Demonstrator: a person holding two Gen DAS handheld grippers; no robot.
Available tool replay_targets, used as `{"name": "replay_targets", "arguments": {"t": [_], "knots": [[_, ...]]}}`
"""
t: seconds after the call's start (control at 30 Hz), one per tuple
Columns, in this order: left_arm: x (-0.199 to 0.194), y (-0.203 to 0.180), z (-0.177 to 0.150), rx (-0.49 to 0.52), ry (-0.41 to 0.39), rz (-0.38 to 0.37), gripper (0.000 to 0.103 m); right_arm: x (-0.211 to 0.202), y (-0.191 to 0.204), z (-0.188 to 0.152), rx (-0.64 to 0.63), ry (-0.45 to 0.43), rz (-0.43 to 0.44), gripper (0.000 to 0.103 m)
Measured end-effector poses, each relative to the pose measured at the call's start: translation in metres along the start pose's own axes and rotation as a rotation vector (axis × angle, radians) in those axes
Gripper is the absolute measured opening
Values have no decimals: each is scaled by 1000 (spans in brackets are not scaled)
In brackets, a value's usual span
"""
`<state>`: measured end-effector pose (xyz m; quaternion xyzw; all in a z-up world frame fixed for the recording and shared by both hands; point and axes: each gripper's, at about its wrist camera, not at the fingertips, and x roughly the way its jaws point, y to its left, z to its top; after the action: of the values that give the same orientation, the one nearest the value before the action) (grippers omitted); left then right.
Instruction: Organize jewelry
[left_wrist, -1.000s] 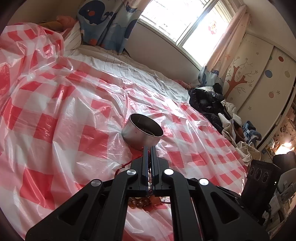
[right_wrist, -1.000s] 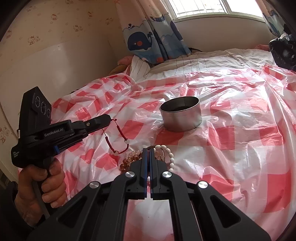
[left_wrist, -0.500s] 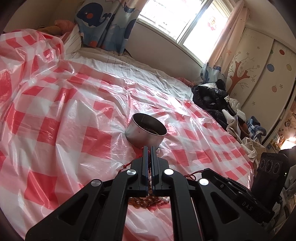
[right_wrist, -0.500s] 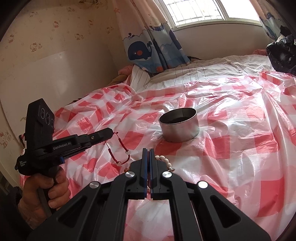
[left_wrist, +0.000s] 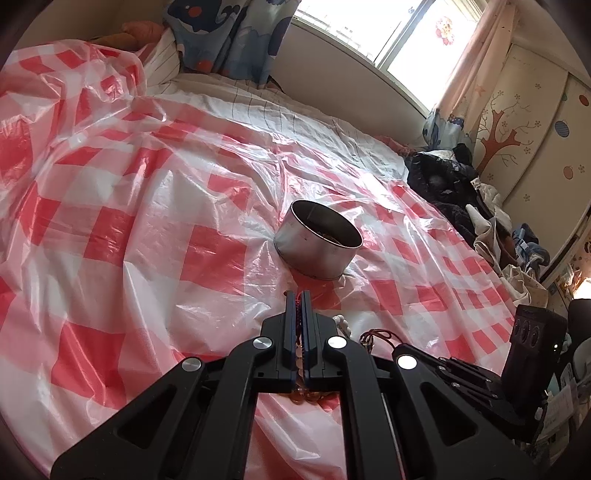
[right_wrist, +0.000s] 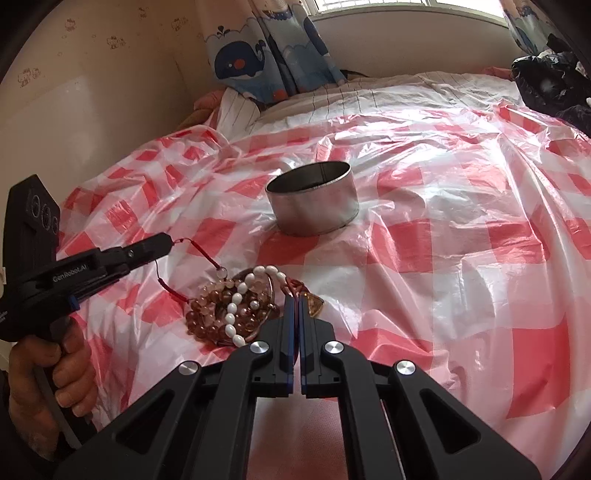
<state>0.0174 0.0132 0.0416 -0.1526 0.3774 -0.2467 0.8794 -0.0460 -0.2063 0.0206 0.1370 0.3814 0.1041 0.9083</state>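
Note:
A round metal tin (right_wrist: 313, 202) stands open on the red-checked plastic sheet (right_wrist: 461, 258); it also shows in the left wrist view (left_wrist: 317, 240). My left gripper (right_wrist: 168, 242) is shut on a red string bracelet (right_wrist: 201, 254) and holds it lifted beside a pile of amber beads (right_wrist: 221, 310) with a white bead bracelet (right_wrist: 243, 291) across it. In its own view the left gripper (left_wrist: 299, 295) pinches the red string. My right gripper (right_wrist: 296, 301) is shut just right of the pile, on a red cord with an amber pendant (right_wrist: 314, 304).
The plastic sheet covers a bed. A whale-print curtain (right_wrist: 258, 59) and window lie beyond it. Dark clothes (left_wrist: 443, 184) are piled at the bed's right side by a painted wardrobe (left_wrist: 524, 122). The right gripper's body (left_wrist: 480, 380) lies low right in the left view.
Both grippers have moved closer to the jewelry pile and the tin. The left still holds the red string; the right fingers now close on the red cord beside the pile.

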Motion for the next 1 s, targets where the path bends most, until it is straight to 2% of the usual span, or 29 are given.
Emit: {"name": "replay_targets", "arguments": {"t": [0.03,0.1,0.2,0.27,0.33,0.43,0.53,0.67,0.83,1.0], "knots": [[1,1,0,-3,5,3,2,2,-1,-1,10,9,9,34],[3,3,-1,-9,20,13,2,1,2,-1,-2,2,-1,70],[6,4,-2,-10,35,23,2,6,13,-4,-61,24,-15,70],[6,3,-3,-5,35,22,2,13,18,-7,-92,61,-35,63],[5,2,-3,-4,34,22,2,16,19,-9,-104,83,-36,26],[4,2,-2,-5,29,20,2,11,17,-7,-98,59,-28,5],[0,-2,0,1,12,7,2,1,19,-3,-100,16,-29,5],[-5,-16,12,47,-9,-22,2,-8,29,7,-178,-17,-93,5],[0,-37,43,103,-13,-52,2,-6,40,25,-298,13,-129,5],[22,-63,81,147,-6,-104,2,-6,27,44,-280,16,-95,5]]}}
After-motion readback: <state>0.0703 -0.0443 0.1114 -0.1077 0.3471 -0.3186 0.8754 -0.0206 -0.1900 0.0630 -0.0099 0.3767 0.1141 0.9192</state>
